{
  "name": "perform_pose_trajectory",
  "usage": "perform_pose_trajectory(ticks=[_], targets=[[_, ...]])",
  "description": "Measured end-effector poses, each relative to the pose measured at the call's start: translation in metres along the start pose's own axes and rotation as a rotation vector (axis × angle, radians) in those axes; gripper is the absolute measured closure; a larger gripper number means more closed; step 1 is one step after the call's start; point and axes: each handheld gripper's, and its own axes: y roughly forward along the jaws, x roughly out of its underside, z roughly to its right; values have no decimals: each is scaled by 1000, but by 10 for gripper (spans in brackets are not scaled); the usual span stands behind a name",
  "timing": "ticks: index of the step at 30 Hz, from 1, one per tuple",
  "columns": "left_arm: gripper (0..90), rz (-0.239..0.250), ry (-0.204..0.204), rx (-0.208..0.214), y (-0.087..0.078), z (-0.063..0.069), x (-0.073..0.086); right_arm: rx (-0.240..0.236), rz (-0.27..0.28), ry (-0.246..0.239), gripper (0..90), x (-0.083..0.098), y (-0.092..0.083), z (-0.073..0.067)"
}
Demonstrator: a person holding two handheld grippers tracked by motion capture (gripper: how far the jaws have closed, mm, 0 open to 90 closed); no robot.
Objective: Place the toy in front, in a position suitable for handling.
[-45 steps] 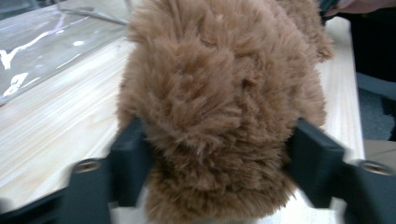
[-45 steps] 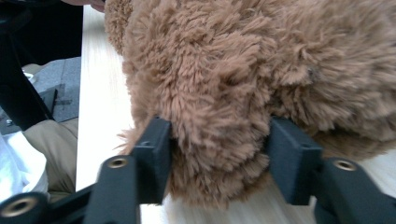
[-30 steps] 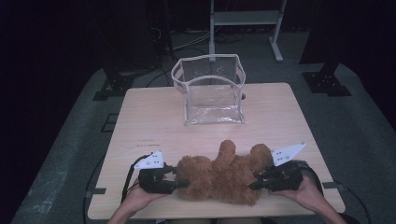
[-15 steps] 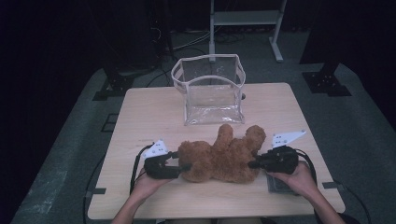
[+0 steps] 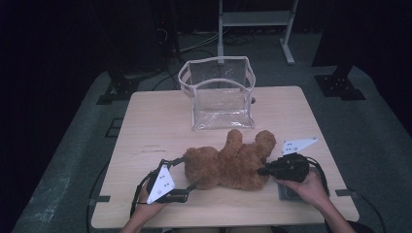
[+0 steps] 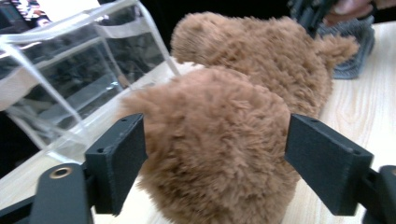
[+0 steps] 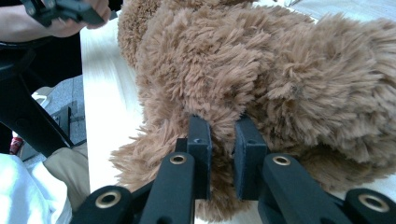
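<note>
A brown plush teddy bear (image 5: 228, 162) lies on the wooden table (image 5: 155, 121), just in front of a clear plastic bag (image 5: 218, 97) that stands open. My left gripper (image 5: 189, 172) is at the bear's left end; its jaws have just been opening and now stand wide apart around a furry limb (image 6: 219, 140) without pressing it. At the bear's right end, my right gripper (image 5: 262, 171) is shut on a tuft of fur. In the right gripper view its jaws (image 7: 223, 140) pinch the bear (image 7: 280, 70) close together.
The bag (image 6: 70, 79) has white-trimmed edges and sits at mid-table toward the far side. A small grey mat (image 5: 289, 191) lies under the right hand near the front edge. A white metal stand (image 5: 252, 19) and dark floor lie beyond the table.
Both hands carried the bear away from the front edge toward the bag and set it down. The left jaws went from clamped on the fur to wide apart.
</note>
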Motion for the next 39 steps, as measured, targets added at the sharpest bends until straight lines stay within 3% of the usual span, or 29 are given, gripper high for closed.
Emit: perform_pose_trajectory(ticks=[4,7,11,15,18,21,26,27,32,37,39], targets=[[139,-5,-7,22,17,-1,4,-6,2,0,789,0,1,1],[70,-22,-14,16,27,-2,6,-12,5,4,789,-1,0,3],[13,-50,-23,-18,40,-2,10,-15,11,8,789,-3,1,5],[3,-102,16,-55,49,1,11,-8,17,-10,766,-5,3,5],[55,-121,-3,-57,51,-3,10,0,29,-50,654,-4,2,3],[83,-131,-16,-55,52,-4,9,35,78,-135,518,2,-4,0],[104,-128,-22,-51,51,-5,9,117,135,-386,414,10,-11,-20],[106,-127,-27,-49,51,-5,9,123,137,-407,402,10,-10,-21],[117,-133,-43,-39,52,-8,8,108,159,-423,378,-3,0,-13],[148,-133,-73,-27,53,-12,9,76,105,-416,404,-11,18,0],[214,-132,-82,-14,53,-13,10,55,101,-395,446,-11,21,3]])
